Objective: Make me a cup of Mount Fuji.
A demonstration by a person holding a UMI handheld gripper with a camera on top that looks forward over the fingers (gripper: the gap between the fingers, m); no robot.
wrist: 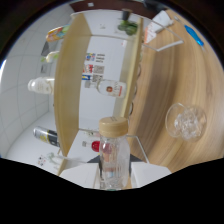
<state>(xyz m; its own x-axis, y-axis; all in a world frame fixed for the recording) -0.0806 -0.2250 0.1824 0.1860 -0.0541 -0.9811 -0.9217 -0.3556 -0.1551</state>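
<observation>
Here your tongs (114,175) are clamped on a clear, ribbed plastic bottle (112,152) with a tan screw cap, both white fingers pressing its sides. Beyond it stands a pale wooden shelf (67,80) holding more bottles. Well apart, a round faceted glass cup (186,120) sits on the wood-grain counter (165,85).

We see a clear bottle (112,152) with a tan lid (113,125) and a red mark low on its side. The shelf panels (67,85) are light wood, their back wall (102,70) white. A bottle (111,89) lying there is white with a red label. The table (192,85) shows pale wood grain, and the glass bowl (186,121) on it is colourless. The tiled wall (22,95) is white.
</observation>
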